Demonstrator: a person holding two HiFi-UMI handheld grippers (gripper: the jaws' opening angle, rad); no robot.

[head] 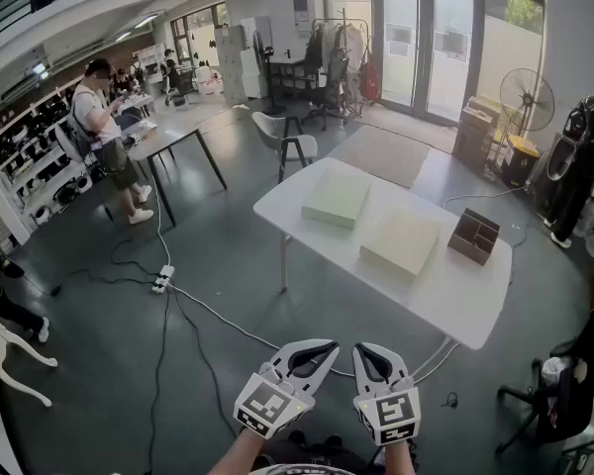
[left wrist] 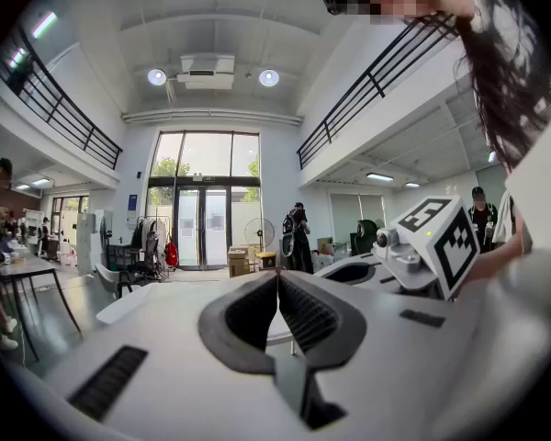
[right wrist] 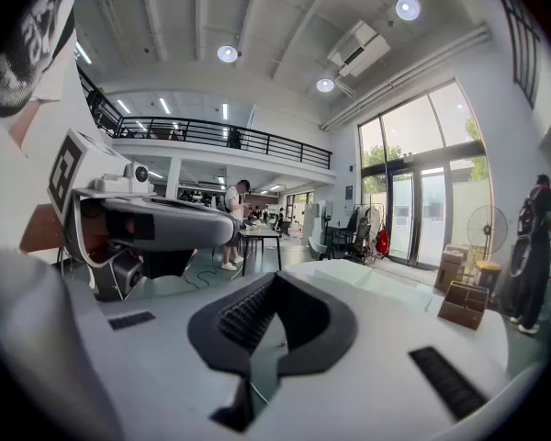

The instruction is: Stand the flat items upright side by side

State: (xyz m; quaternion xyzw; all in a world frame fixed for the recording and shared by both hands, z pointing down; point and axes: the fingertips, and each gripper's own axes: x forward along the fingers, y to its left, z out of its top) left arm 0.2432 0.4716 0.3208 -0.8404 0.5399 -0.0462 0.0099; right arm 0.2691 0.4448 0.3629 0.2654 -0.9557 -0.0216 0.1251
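Flat items, two: greenish slab (head: 337, 199) and cream slab (head: 401, 242), both square, matte and thin. They lie flat and apart on the white tabletop (head: 445, 300), well ahead of both my grippers. Can't tell the material. Brown slotted rack (head: 474, 236) sits just right of the cream slab, with its far side cut off from view. Left gripper (head: 329, 345) is clenched with nothing in it. Right gripper (head: 360, 350) is clenched too, empty, its ribbed black pads meeting. In the left gripper view my own white shell hides most of the tabletop, and I can't make out the slabs there.
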